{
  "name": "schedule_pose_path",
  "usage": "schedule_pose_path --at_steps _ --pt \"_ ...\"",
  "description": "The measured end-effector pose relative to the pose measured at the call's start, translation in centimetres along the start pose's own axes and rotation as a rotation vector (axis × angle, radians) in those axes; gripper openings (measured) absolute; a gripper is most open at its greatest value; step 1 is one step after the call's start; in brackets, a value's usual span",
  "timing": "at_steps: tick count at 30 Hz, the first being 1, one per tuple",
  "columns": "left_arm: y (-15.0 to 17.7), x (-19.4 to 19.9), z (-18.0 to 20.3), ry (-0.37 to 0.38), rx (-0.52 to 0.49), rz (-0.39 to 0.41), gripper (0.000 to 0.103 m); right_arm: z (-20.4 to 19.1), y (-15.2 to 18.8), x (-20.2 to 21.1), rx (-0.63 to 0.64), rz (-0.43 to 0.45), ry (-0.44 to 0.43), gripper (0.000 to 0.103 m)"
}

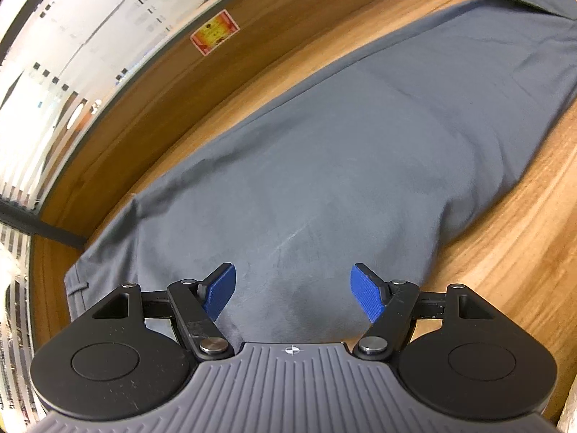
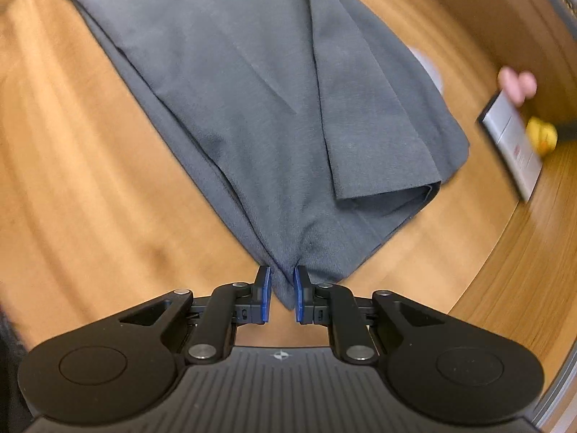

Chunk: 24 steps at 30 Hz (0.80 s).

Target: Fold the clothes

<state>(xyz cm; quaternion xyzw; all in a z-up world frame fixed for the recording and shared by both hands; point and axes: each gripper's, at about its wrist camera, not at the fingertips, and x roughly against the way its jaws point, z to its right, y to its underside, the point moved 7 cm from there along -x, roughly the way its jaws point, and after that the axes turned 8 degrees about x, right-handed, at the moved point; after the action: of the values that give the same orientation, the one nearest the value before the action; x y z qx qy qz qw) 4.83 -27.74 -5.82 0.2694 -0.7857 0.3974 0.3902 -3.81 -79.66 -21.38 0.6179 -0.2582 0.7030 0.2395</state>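
Note:
A pair of grey trousers (image 1: pixel 324 151) lies stretched across the wooden table (image 1: pixel 505 252), waistband end near the left gripper. My left gripper (image 1: pixel 293 294) is open and empty, its blue pads (image 1: pixel 220 294) spread just above the cloth. In the right wrist view the same grey trousers (image 2: pixel 274 108) show their leg end, one leg folded over the other. My right gripper (image 2: pixel 281 294) is shut on a pinched corner of the trouser leg hem, and the cloth pulls taut toward it.
A red and yellow sticker (image 1: pixel 214 32) lies on the table beyond the trousers. A grey flat box (image 2: pixel 512 144), a yellow object (image 2: pixel 541 135) and a pink blurred object (image 2: pixel 515 83) sit at the right. The table edge (image 2: pixel 562 324) curves close on the right.

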Motion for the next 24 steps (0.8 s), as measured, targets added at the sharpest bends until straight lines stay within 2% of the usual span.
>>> schedule_pose_path --at_steps 5,8,14,19,24 --pt "0.0 0.3 0.9 0.02 -0.019 0.016 0.073 -3.5 2.0 0.3 -0.072 -0.005 0.012 0.016" --pt "-0.3 0.5 1.1 0.032 -0.025 0.029 0.073 -4.1 2.5 0.6 -0.141 0.013 0.029 0.018" --pt "-0.8 0.7 1.2 0.035 -0.016 0.047 0.073 -3.0 2.1 3.6 -0.301 0.138 0.101 0.023" --pt "-0.7 0.5 1.1 0.025 -0.008 0.035 0.073 -0.6 -0.7 4.6 -0.294 0.192 0.171 0.023" --pt "-0.5 0.5 0.6 0.013 0.016 0.019 0.073 1.3 -2.8 1.9 -0.245 0.18 0.203 0.024"
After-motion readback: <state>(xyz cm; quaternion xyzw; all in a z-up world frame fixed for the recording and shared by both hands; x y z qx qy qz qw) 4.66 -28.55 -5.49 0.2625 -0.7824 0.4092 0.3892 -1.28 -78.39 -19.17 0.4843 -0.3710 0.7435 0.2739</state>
